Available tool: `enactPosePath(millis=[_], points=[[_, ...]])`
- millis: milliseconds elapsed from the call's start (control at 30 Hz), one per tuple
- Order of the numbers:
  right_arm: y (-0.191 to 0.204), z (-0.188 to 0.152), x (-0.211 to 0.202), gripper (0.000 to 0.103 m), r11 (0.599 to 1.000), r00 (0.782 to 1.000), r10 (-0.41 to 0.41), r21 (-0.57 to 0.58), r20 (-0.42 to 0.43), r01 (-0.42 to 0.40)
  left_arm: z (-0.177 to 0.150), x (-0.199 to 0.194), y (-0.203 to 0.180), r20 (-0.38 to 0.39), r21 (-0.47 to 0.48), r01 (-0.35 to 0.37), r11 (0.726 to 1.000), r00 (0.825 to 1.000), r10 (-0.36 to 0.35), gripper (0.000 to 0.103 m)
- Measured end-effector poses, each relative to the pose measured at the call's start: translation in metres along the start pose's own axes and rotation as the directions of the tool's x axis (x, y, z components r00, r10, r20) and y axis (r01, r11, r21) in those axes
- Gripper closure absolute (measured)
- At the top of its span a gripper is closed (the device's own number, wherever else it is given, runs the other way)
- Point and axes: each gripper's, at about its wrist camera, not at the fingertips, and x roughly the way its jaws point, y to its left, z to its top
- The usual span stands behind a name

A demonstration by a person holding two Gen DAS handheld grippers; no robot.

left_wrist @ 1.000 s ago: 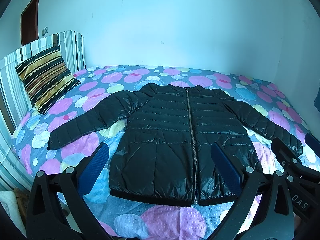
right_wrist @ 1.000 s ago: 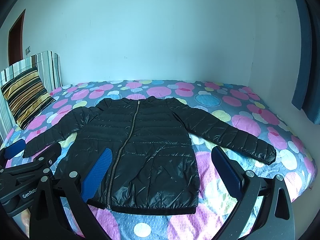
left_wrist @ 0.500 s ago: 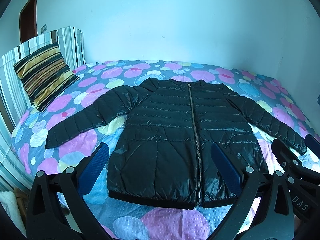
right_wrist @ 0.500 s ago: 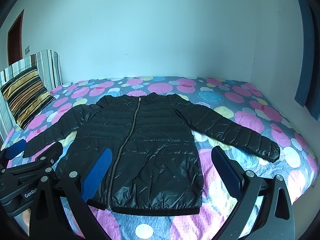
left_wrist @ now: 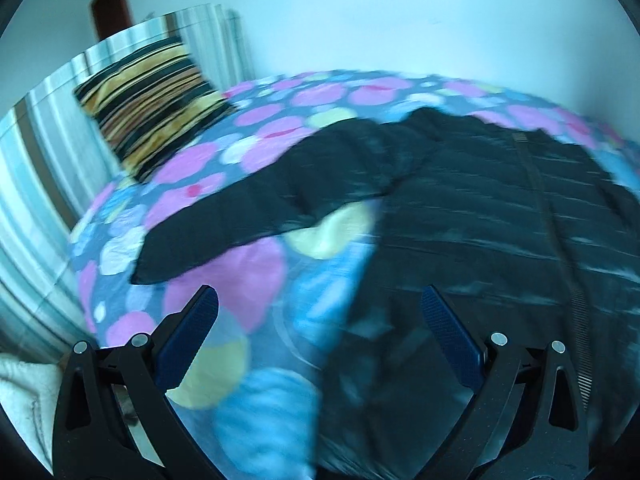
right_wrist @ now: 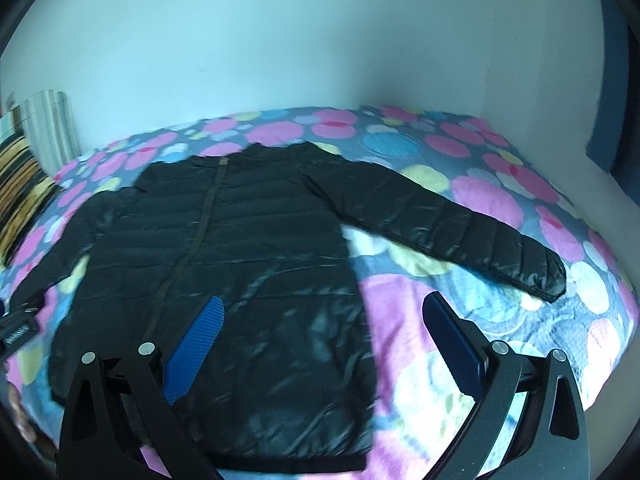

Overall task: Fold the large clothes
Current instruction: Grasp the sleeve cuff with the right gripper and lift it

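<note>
Left wrist view: you've swung left and dropped closer since half a second ago. The frame is blurred, and the jacket point(left_wrist: 460, 216) now fills the right half where before it sat centred. Its sleeve point(left_wrist: 248, 208) runs to the cuff at centre left, lying flat on the bed point(left_wrist: 224, 360). Likely you're heading for that sleeve to start the first fold. Your left claw point(left_wrist: 320, 332) is spread wide, holds nothing, and I can't tell if it touches the cloth. The pillow point(left_wrist: 152, 104) sits upper left.

Right wrist view: a smaller shift here, slightly closer, mild blur. The jacket point(right_wrist: 240, 260) lies spread, zipped, centre left; the other sleeve point(right_wrist: 460, 232) stretches toward the right edge. Nothing is folded yet. Your right claw point(right_wrist: 320, 332) is wide too, empty, hovering over the hem area.
</note>
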Motion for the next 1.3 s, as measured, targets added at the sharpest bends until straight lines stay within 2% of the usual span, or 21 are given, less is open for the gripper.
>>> enactPosePath(millis=[100, 133, 233, 433, 533, 633, 767, 867, 1033, 1100, 1200, 1300], points=[[-0.038, 0.008, 0.025, 0.004, 0.993, 0.995, -0.093, 0.067, -0.026, 0.095, 0.004, 0.035, 0.026, -0.023, -0.027, -0.136, 0.99, 0.99, 0.136, 0.002], [-0.055, 0.011, 0.032, 0.004, 0.986, 0.99, -0.135, 0.096, -0.031, 0.137, 0.004, 0.049, 0.037, -0.038, -0.037, -0.189, 0.981, 0.982, 0.188, 0.002], [-0.113, 0.017, 0.054, 0.004, 0.951, 0.971, -0.233, 0.194, -0.06, 0.241, 0.002, 0.076, 0.063, -0.086, -0.054, -0.278, 0.959, 0.958, 0.272, 0.002], [-0.213, 0.02, 0.087, 0.005, 0.855, 0.918, -0.37, 0.336, -0.14, 0.396, -0.009, 0.108, 0.089, -0.162, -0.071, -0.366, 0.928, 0.922, 0.351, 0.002], [-0.241, 0.019, 0.103, 0.005, 0.828, 0.91, -0.375, 0.376, -0.179, 0.415, -0.016, 0.119, 0.094, -0.191, -0.07, -0.37, 0.926, 0.916, 0.352, 0.002], [-0.263, 0.016, 0.126, 0.005, 0.818, 0.91, -0.347, 0.402, -0.225, 0.411, -0.019, 0.118, 0.094, -0.185, -0.066, -0.374, 0.925, 0.915, 0.357, 0.002], [-0.272, 0.013, 0.145, 0.005, 0.816, 0.923, -0.291, 0.437, -0.252, 0.377, -0.02, 0.121, 0.091, -0.192, -0.06, -0.378, 0.924, 0.912, 0.361, 0.002], [-0.269, 0.009, 0.154, 0.009, 0.816, 0.924, -0.27, 0.444, -0.272, 0.37, -0.019, 0.122, 0.09, -0.193, -0.058, -0.379, 0.923, 0.912, 0.363, 0.002], [-0.26, 0.008, 0.159, 0.043, 0.829, 0.939, -0.229, 0.455, -0.256, 0.326, -0.019, 0.12, 0.091, -0.193, -0.057, -0.38, 0.923, 0.912, 0.363, 0.002], [-0.254, 0.012, 0.156, 0.06, 0.836, 0.945, -0.219, 0.452, -0.244, 0.311, -0.019, 0.121, 0.091, -0.193, -0.058, -0.379, 0.924, 0.912, 0.362, 0.002], [-0.243, 0.021, 0.152, 0.067, 0.844, 0.949, -0.225, 0.443, -0.221, 0.303, -0.018, 0.121, 0.092, -0.194, -0.062, -0.375, 0.925, 0.914, 0.357, 0.002], [-0.222, 0.036, 0.141, 0.068, 0.861, 0.962, -0.216, 0.431, -0.168, 0.269, -0.019, 0.122, 0.092, -0.194, -0.062, -0.375, 0.925, 0.914, 0.357, 0.002]])
